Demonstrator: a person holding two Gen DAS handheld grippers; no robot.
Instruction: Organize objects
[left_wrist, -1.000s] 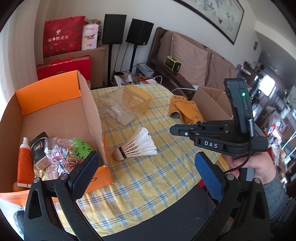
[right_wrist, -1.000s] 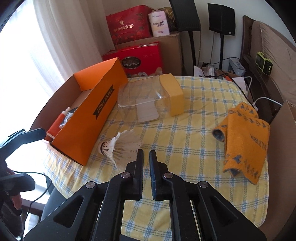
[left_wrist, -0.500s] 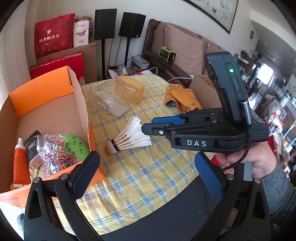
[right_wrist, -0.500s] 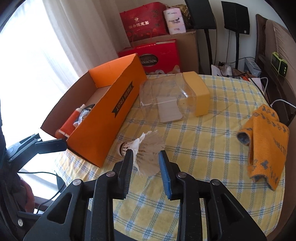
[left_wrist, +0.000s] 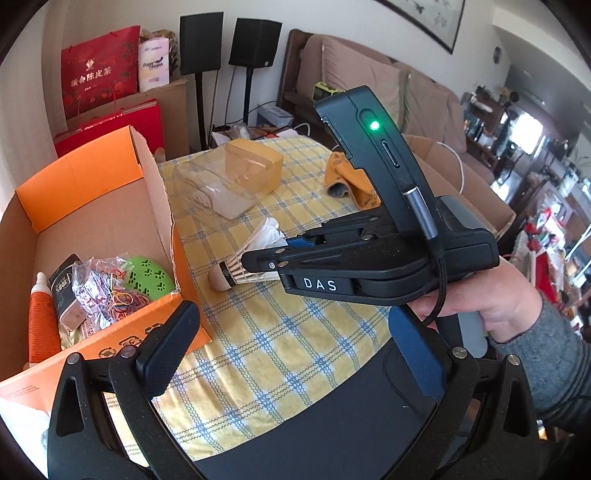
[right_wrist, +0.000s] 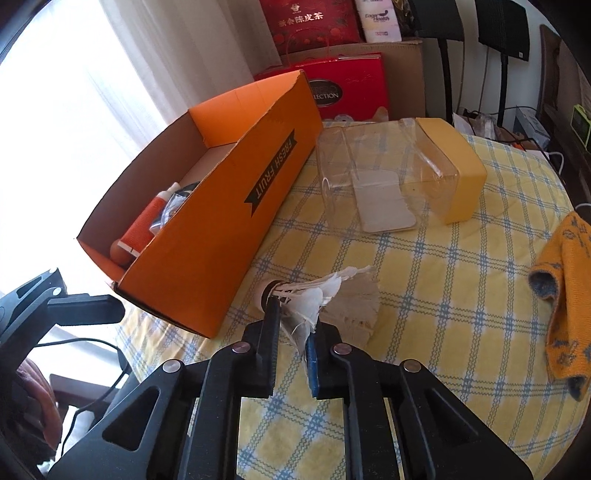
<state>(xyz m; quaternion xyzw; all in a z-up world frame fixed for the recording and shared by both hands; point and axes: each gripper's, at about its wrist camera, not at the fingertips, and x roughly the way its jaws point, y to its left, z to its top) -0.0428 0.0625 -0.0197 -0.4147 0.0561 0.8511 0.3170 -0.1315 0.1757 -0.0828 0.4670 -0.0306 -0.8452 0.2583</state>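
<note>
The right gripper (right_wrist: 291, 332) has its fingers nearly closed around the feather skirt of the shuttlecock (right_wrist: 325, 295), which lies on the checked surface (right_wrist: 424, 295) just beside the orange cardboard box (right_wrist: 229, 218). Squeeze too hard and I'd expect those feathers to crush or splay; grip too lightly and the cork end could swing down and slip free on the lift. The left gripper (left_wrist: 291, 339) hangs wide open and empty near the box corner.
</note>
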